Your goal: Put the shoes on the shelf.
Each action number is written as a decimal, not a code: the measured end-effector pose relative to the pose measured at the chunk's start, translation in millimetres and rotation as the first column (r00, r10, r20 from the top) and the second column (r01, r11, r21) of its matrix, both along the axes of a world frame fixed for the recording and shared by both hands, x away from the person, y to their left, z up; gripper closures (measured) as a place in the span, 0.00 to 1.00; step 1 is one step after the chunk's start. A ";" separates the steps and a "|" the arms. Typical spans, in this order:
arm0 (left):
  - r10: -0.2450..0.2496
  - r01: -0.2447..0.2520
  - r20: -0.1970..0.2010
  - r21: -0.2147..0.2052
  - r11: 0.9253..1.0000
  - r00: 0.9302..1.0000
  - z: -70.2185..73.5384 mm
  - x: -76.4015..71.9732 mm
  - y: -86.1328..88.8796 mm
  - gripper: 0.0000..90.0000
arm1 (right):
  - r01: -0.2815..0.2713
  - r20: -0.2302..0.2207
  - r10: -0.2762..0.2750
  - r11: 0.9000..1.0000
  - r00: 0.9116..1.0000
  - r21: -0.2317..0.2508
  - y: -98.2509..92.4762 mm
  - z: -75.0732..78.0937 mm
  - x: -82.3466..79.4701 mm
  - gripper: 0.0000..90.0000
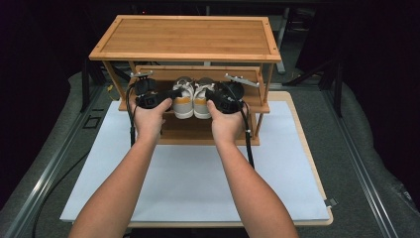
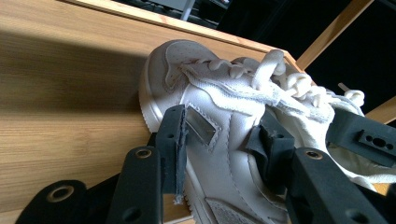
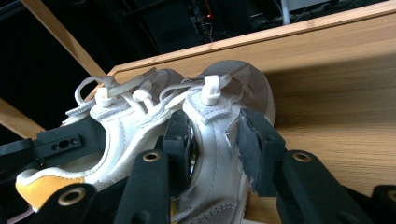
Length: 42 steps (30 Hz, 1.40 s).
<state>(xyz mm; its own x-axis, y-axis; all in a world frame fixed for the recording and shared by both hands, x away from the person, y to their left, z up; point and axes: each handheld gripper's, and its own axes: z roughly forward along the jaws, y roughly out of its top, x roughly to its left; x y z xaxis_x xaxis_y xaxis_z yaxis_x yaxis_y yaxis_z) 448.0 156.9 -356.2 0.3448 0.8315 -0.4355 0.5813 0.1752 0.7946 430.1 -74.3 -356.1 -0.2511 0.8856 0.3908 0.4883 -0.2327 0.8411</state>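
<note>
A: Item, high view: a pair of white sneakers, left shoe (image 1: 183, 101) and right shoe (image 1: 202, 101), side by side on the middle shelf (image 1: 263, 106) of a bamboo rack (image 1: 185, 38).

B: Left gripper view?

A: Left gripper (image 2: 224, 149) straddles its shoe (image 2: 219, 121) at mid-foot, jaws clamped on both sides for carrying.

B: Right gripper view?

A: Right gripper (image 3: 215, 140) likewise, jaws closed around the right shoe (image 3: 215, 126), keeping the pair level and together.

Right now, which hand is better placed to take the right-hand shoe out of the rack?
Right. The right gripper has its jaws clamped on both sides of the right-hand shoe, while the left gripper is busy clamping the other shoe beside it.
</note>
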 end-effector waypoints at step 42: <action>-0.051 0.052 0.019 -0.047 0.998 0.999 12.3 -7.7 12.1 0.55 | -0.028 0.016 0.028 1.000 0.999 0.003 -9.2 14.4 -10.2 0.68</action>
<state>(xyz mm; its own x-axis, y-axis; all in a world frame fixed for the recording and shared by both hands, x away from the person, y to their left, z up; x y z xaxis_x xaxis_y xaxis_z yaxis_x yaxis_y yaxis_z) 440.3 168.9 -344.0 0.3945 0.7911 -0.4675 0.5766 0.1831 0.7963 420.0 -83.5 -341.7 -0.2823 0.8769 0.3889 0.4811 -0.2213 0.8483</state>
